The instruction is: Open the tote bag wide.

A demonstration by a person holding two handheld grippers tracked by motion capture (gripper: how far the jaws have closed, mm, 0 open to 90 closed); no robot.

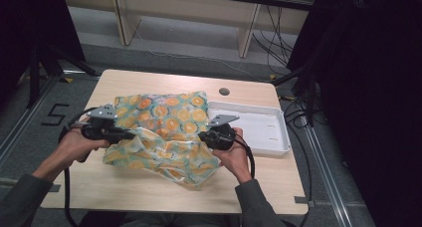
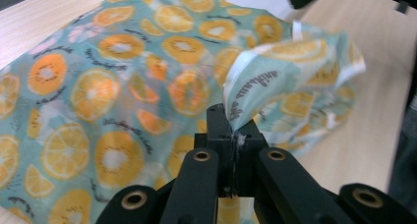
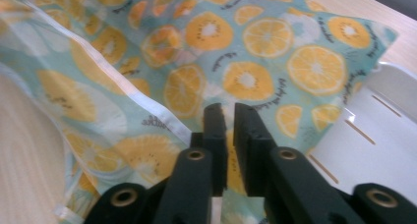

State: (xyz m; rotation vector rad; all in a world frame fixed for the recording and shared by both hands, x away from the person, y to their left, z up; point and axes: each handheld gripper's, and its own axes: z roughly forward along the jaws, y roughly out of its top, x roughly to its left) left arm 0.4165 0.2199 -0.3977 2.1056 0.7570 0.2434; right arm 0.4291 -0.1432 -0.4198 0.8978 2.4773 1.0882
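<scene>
one teal cloth printed with orange slices (image 1: 164, 125) lies crumpled on the light wooden table (image 1: 124, 187), long axis running left to right, beside one white plastic tray (image 1: 259, 127). left gripper (image 2: 231, 130) pinches a raised fold; right gripper (image 3: 230, 130), jaws narrowly parted, holds the hem.

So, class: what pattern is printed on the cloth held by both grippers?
Orange slices on a teal cloth, clearest in the right gripper view.
</scene>
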